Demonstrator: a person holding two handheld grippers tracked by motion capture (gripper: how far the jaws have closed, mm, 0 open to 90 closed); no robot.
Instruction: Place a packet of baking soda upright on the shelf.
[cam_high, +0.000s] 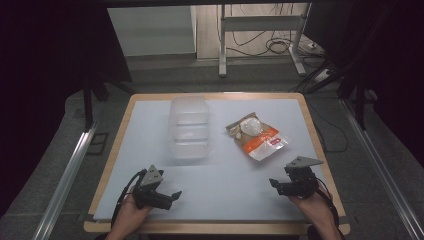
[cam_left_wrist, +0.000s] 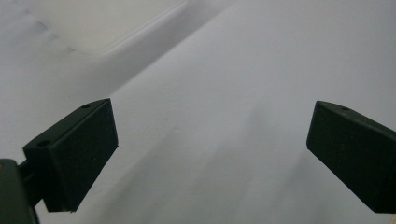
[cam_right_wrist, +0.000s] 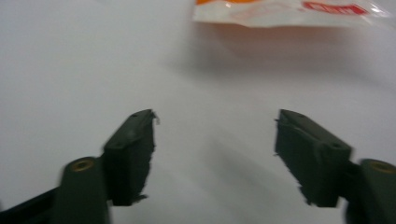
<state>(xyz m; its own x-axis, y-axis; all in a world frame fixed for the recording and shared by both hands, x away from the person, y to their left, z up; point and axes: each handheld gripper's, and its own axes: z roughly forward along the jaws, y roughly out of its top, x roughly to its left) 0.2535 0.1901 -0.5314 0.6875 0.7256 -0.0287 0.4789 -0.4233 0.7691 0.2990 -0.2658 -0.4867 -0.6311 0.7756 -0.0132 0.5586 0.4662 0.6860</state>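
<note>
A clear plastic container (cam_high: 189, 129) stands in the middle of the white table top (cam_high: 220, 195); its near corner (cam_left_wrist: 107, 28) shows at the upper left of the left gripper view. To its right lies a flat orange and white food packet (cam_high: 256, 135), whose near edge (cam_right_wrist: 285, 11) shows at the top of the right gripper view. My left gripper (cam_high: 173, 198) rests near the front left edge, held by a hand, jaws wide apart and empty (cam_left_wrist: 210, 149). My right gripper (cam_high: 274, 184) is near the front right, just below the packet, also open and empty (cam_right_wrist: 215, 149).
The table has a wooden rim (cam_high: 120, 130). Behind it stand a metal frame (cam_high: 260, 30) and loose cables (cam_high: 280, 47) on the floor. Metal rails (cam_high: 67, 175) run along both sides of the table.
</note>
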